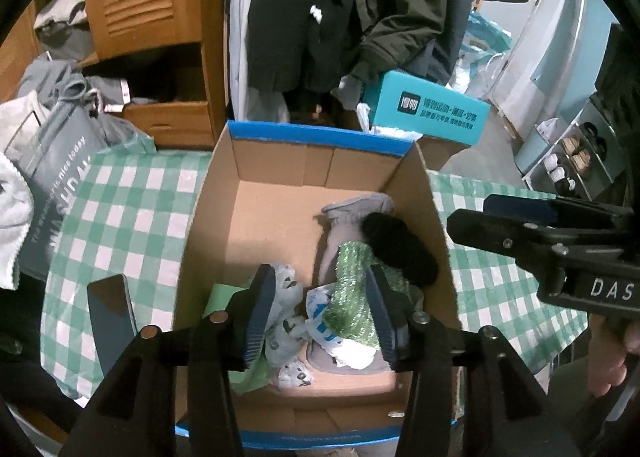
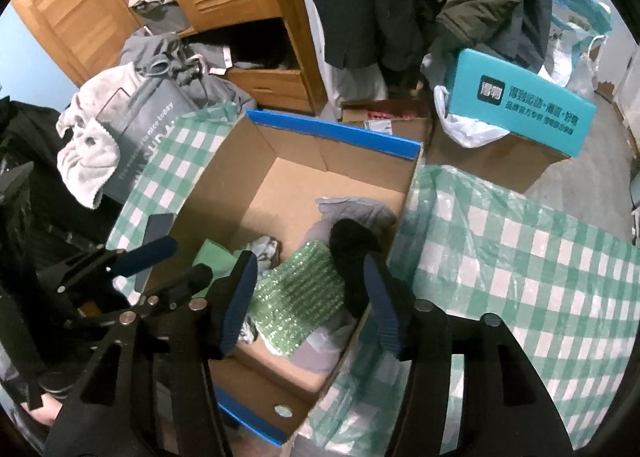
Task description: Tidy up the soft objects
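Observation:
An open cardboard box (image 1: 216,193) with blue edges sits on a green checked tablecloth (image 1: 120,193). Inside lie a green sparkly cloth (image 1: 352,277), a black fuzzy item (image 1: 400,245), a grey garment (image 1: 352,213), crumpled white printed pieces (image 1: 288,321) and a light green sheet (image 1: 224,297). My left gripper (image 1: 320,309) is open and empty, held above the box contents. My right gripper (image 2: 308,297) is open and empty over the box's near right corner, above the green cloth (image 2: 296,297) and the black item (image 2: 352,249). The right gripper also shows at the right of the left wrist view (image 1: 520,225).
A dark phone (image 1: 110,313) lies on the cloth left of the box. A grey bag (image 1: 56,177) with clothes stands at the left, a wooden cabinet (image 1: 152,17) behind. A teal box (image 1: 428,109) sits on a carton at the back right. Coats (image 1: 340,9) hang behind.

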Motion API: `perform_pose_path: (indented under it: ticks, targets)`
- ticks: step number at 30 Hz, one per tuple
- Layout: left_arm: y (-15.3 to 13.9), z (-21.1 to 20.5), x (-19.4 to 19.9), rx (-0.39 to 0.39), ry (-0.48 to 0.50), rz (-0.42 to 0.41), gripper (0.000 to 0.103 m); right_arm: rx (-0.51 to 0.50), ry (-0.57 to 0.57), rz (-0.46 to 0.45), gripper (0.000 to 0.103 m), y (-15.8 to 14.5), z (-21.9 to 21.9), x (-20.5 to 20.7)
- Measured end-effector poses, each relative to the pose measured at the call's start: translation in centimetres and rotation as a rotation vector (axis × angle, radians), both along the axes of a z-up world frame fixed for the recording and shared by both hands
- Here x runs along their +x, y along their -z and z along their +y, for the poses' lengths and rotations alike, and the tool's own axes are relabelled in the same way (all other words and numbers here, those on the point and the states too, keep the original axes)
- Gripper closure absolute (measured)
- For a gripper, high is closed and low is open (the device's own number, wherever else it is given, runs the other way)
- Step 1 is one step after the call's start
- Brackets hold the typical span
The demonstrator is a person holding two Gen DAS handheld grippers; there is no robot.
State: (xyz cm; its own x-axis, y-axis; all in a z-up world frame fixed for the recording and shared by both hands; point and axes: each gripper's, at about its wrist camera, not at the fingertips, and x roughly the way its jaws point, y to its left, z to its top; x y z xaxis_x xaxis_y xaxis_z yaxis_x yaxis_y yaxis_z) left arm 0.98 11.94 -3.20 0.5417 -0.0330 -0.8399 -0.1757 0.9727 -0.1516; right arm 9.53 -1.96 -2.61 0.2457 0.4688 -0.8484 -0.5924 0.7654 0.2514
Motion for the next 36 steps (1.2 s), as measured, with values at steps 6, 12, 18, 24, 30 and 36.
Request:
perform_pose_path:
  ticks: [6, 12, 18, 24, 30, 36]
  targets:
    - [-1.6, -0.8, -0.4, 0.024, 0.002, -0.029, 0.037, -0.012, 0.019, -0.052, 0.038, -1.5, -1.7, -0.9]
    - [-2.6, -2.5, -0.9, 0.077, 0.028, -0.04, 0.024, -0.012, 0.047, -0.067, 0.037, -2.5, -4.1, -1.8]
    - [-2.8, -4.1, -1.1, 0.061, 0.057, -0.015, 0.022, 0.012, 0.061, -0.115, 0.035, -4.1, -6.3, -2.8]
    - [-3.7, -6.4, -1.4, 0.07, 0.1, -0.014, 0.021, 0.023, 0.074, -0.156, 0.035, -4.4, -8.5, -4.0]
    - [-4.7, -7.8, -1.9, 0.091, 0.108, -0.039, 0.016, 0.039, 0.103, -0.151, 0.035, -4.2, -11.0, -4.3]
    - [-5.1, -8.8, -1.9, 0.119, 0.081, -0.071, 0.016, 0.045, 0.132, -0.166, 0.035, -4.3, -13.2, -4.3]
